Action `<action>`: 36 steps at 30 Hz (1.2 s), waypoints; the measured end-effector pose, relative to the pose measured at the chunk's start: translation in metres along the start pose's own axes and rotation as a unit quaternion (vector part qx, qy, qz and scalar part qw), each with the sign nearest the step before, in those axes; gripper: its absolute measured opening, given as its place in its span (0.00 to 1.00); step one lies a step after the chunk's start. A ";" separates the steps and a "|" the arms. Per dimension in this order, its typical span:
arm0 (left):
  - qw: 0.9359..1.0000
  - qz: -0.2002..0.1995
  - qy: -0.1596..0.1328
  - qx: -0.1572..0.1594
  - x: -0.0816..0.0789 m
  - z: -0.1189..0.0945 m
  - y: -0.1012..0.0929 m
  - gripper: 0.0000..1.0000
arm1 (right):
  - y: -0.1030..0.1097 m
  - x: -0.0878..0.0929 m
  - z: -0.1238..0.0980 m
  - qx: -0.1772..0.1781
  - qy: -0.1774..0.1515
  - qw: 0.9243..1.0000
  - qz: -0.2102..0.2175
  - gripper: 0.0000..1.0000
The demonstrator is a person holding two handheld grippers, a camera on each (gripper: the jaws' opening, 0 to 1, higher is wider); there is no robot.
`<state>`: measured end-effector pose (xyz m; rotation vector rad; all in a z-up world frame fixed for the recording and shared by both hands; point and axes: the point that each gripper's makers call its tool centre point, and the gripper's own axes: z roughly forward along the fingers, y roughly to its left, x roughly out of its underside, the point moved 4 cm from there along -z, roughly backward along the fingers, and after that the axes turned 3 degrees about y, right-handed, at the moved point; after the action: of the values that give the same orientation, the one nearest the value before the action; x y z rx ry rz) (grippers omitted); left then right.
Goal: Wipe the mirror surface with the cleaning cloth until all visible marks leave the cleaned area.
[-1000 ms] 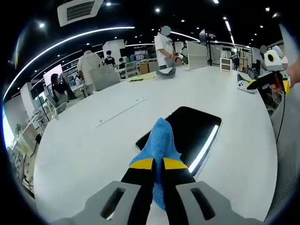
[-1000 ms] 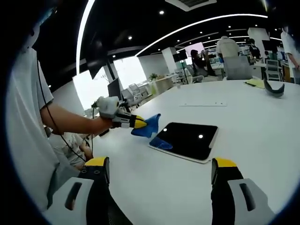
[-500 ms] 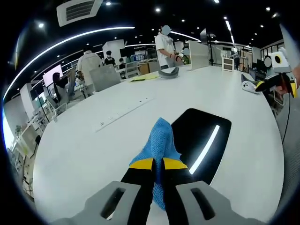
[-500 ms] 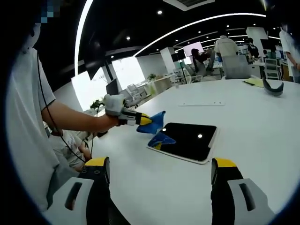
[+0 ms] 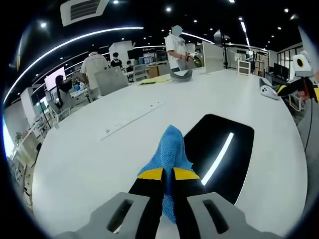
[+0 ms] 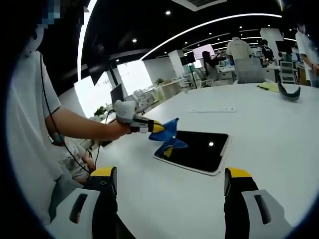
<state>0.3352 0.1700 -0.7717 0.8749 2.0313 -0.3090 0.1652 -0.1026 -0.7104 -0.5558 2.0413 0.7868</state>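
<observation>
The white table (image 6: pixel 279 149) lies bare all around the mirror (image 6: pixel 196 151), so a gripper could come at the dark rectangle from its near, far and right sides. On its left edge the way is taken by the left gripper (image 6: pixel 157 128), whose jaws pinch the blue cleaning cloth (image 6: pixel 168 133) over that corner. The right gripper (image 6: pixel 167 183) hangs wide open well short of the mirror. A curved grey object (image 6: pixel 289 92) lies far off.

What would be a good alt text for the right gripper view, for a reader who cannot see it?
The left gripper, held in a person's hand, grips a blue cleaning cloth above the near corner of a dark mirror lying flat on a white table. The right gripper waits in the foreground, its jaws wide apart and empty.
</observation>
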 end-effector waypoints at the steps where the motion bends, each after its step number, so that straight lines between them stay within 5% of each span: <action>1: 1.000 -0.002 -0.001 0.000 0.000 0.001 0.001 0.03 | -0.001 0.000 0.000 0.001 0.000 1.000 0.001 0.88; 36: 1.000 -0.001 0.026 0.008 0.004 0.053 0.023 0.03 | -0.012 0.006 0.001 0.017 0.005 1.000 0.017 0.87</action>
<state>0.3829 0.1607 -0.8033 0.8990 2.0811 -0.3057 0.1705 -0.1104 -0.7195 -0.5078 2.0753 0.7699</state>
